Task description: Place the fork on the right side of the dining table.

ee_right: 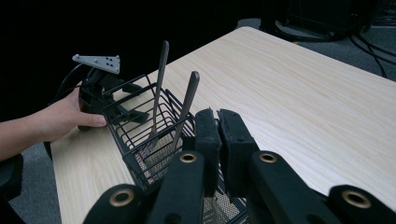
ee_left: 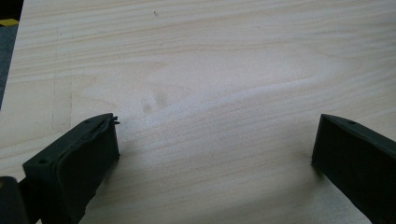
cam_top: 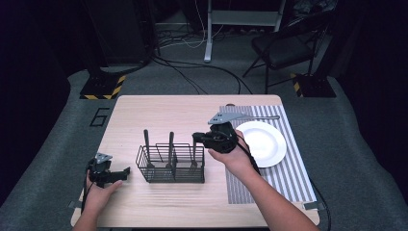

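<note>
Metal, stiff and slick, the cutlery piece (ee_right: 212,210) in the wire basket (cam_top: 171,166) near mid-table looks best taken high on its thin handle, where the right gripper (ee_right: 219,122) pinches nearly shut while the left gripper (ee_left: 215,154) rests spread wide.

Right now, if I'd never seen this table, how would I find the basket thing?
On the pale wooden table, look near the middle, just left of the striped mat that carries the white plate. There stands a black wire basket, split into compartments. It is the only see-through cage on the table, and thin utensil handles stick up out of it.
</note>
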A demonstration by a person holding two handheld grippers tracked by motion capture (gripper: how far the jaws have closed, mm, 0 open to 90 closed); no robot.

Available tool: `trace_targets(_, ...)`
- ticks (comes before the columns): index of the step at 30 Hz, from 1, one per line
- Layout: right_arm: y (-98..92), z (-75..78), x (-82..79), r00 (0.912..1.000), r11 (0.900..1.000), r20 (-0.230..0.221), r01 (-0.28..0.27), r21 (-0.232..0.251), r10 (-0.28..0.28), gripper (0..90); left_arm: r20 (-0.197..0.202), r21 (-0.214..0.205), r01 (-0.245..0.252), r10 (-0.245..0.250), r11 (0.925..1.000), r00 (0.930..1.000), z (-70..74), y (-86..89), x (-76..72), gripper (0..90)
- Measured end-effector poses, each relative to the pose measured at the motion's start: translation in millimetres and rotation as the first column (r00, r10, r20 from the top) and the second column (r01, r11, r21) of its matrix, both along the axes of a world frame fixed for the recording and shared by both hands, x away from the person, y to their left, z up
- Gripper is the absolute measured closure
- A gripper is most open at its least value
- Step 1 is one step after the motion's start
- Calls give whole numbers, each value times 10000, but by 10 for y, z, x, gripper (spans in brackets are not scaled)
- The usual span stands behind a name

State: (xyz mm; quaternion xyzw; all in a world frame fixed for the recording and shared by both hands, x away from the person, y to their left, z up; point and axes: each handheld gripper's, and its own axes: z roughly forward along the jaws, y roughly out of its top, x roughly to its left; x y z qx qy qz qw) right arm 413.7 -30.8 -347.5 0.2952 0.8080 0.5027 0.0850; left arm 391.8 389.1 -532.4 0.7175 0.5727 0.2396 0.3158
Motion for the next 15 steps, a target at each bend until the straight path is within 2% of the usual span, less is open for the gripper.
trace_targets(3, 10, 54, -10, 10000, 9999, -54, -51, 153, 52, 869, 3, -2, -1, 1, 10000, 10000, 0, 0, 0, 3)
trace_targets(7, 22, 145, -34, 9997, 9999, 216, -81, 59, 80, 869, 1, -3, -2, 2, 10000, 10000, 0, 0, 0, 3)
trace_targets(12, 18, 258, -46, 9995, 9999, 321, -66, 104, 62, 869, 3, -3, -3, 3, 10000, 10000, 0, 0, 0, 3)
trace_targets(15, 15, 328, -42, 9997, 9999, 250, -17, 146, 13, 870, 3, -4, -4, 4, 10000, 10000, 0, 0, 0, 3)
